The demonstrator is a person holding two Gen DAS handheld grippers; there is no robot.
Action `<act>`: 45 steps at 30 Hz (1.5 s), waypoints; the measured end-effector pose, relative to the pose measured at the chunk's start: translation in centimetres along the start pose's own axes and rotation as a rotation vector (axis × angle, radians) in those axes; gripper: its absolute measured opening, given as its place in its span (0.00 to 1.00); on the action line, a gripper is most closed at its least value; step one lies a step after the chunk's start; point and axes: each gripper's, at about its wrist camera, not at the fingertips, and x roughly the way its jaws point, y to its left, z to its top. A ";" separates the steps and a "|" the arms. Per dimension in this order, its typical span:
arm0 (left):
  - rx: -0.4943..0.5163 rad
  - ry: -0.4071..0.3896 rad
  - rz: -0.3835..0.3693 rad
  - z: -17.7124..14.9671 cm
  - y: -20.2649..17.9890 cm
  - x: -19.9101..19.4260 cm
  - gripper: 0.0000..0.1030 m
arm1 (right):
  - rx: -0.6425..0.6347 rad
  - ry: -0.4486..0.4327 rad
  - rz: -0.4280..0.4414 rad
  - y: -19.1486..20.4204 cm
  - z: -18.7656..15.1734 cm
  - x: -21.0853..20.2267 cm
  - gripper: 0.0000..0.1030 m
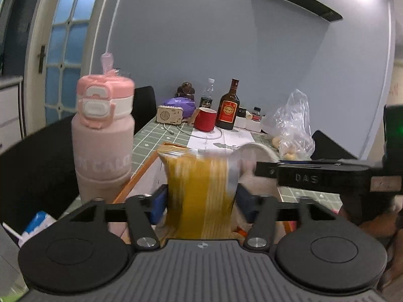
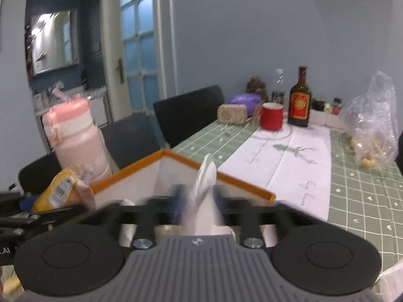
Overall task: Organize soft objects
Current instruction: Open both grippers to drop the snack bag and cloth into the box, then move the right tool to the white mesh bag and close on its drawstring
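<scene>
The left tool [image 1: 201, 196] is clamped on a yellow packet [image 1: 199, 188], held upright over the orange-rimmed box [image 2: 176, 173] beside the pink bottle [image 1: 103, 136]. The right tool [image 2: 199, 201] pinches a pale, silvery pouch [image 2: 205, 183] (blurred, perhaps foil) above the same box. Both look light and crushable, so gripping mid-body suits them.

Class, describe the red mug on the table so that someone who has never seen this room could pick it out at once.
Look to the far end of the green checked table, near the blue-grey wall. The red mug stands there between a beige speaker box on its left and a dark glass bottle with a red label on its right. It is the only plain red, squat, open-topped thing in that row.
</scene>
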 end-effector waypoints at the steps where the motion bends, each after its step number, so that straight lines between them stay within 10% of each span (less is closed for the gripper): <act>1: 0.012 -0.018 -0.005 -0.1 -0.3 -0.2 0.85 | -0.005 -0.022 -0.001 -0.6 -0.2 -1.0 0.94; 9: 0.064 -0.081 -0.038 2.7 -4.2 -1.3 0.91 | 0.121 -0.096 -0.149 -11.7 -2.2 -11.1 0.96; 18: 0.183 -0.014 -0.084 1.8 -9.9 1.6 0.91 | 0.248 0.091 -0.494 -22.9 -10.7 -14.1 0.97; 35: 0.379 0.140 -0.340 -7.2 -18.1 -1.8 0.91 | 0.150 0.188 -0.542 -24.4 -17.5 -9.4 0.97; 39: 0.368 0.177 -0.381 -8.6 -18.6 -1.9 0.91 | 0.113 0.207 -0.538 -24.1 -17.8 -8.9 0.72; 45: 0.348 0.225 -0.407 -10.6 -18.8 -1.9 0.90 | 0.159 0.199 -0.510 -24.7 -18.0 -8.7 0.74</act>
